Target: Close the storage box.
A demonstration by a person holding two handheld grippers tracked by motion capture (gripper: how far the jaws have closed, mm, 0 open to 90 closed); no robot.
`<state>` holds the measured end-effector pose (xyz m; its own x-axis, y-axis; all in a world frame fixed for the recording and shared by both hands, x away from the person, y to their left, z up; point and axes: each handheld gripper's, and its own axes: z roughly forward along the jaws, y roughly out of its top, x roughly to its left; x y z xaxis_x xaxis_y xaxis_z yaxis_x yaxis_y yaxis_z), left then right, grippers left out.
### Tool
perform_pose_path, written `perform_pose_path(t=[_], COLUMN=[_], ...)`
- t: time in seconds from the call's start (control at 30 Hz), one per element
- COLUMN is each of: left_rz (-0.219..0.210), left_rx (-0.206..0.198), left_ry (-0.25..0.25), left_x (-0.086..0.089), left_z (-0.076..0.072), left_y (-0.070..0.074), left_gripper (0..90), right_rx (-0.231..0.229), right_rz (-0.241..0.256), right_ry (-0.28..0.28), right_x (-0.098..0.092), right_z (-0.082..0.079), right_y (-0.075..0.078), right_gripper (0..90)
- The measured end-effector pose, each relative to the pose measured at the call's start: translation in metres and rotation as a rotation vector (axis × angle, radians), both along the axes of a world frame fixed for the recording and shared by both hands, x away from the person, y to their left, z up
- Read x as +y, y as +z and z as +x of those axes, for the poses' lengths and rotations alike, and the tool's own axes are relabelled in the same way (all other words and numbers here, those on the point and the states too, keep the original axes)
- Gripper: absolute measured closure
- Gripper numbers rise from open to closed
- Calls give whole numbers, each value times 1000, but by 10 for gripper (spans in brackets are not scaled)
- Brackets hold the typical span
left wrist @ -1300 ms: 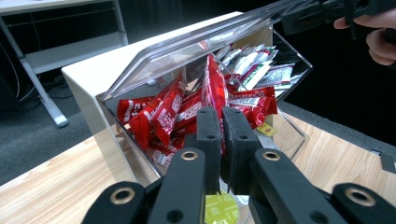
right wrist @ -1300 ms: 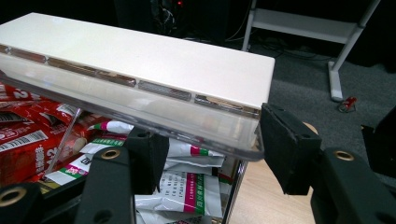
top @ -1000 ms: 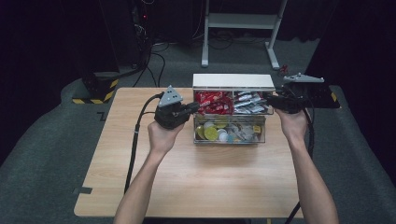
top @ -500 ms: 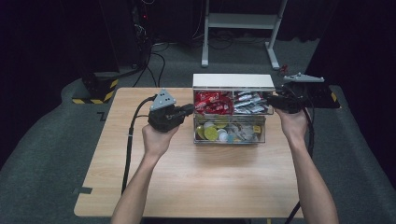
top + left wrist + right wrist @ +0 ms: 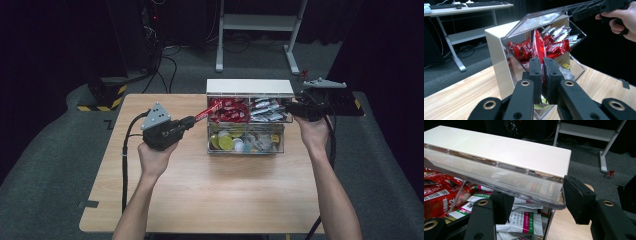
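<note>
With the red packet (image 5: 538, 45) already pulled clear of the bin (image 5: 248, 113), the left gripper (image 5: 543, 66) fingers clench it, while the right gripper (image 5: 537, 201) fingers straddle the clear lid (image 5: 499, 178), unclenched, closing left.

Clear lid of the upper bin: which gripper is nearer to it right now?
Right. The right gripper is at the clear lid, jaws straddling its edge; the left gripper is off to the bin's left, pinching a red packet.
</note>
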<state>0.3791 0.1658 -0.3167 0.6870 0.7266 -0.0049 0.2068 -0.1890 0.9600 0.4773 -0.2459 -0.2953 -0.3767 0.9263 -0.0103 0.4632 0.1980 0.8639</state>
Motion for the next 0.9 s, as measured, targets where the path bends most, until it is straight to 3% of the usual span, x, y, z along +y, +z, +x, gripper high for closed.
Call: perform_pose_path(t=[0.2, 0.63, 0.9], left_rz=[-12, -44, -30], left_rx=[-11, -5, 0], left_ry=[24, 51, 89], left_x=[14, 35, 48], left_z=[-10, -15, -21], left_y=[-2, -10, -15], left_gripper=[862, 863, 862], right_rx=[6, 9, 18], right_rz=[0, -6, 2], right_ry=[-1, -4, 4], right_x=[0, 0, -3], right_z=[0, 1, 1], right_y=[0, 0, 1], right_gripper=[437, 447, 471])
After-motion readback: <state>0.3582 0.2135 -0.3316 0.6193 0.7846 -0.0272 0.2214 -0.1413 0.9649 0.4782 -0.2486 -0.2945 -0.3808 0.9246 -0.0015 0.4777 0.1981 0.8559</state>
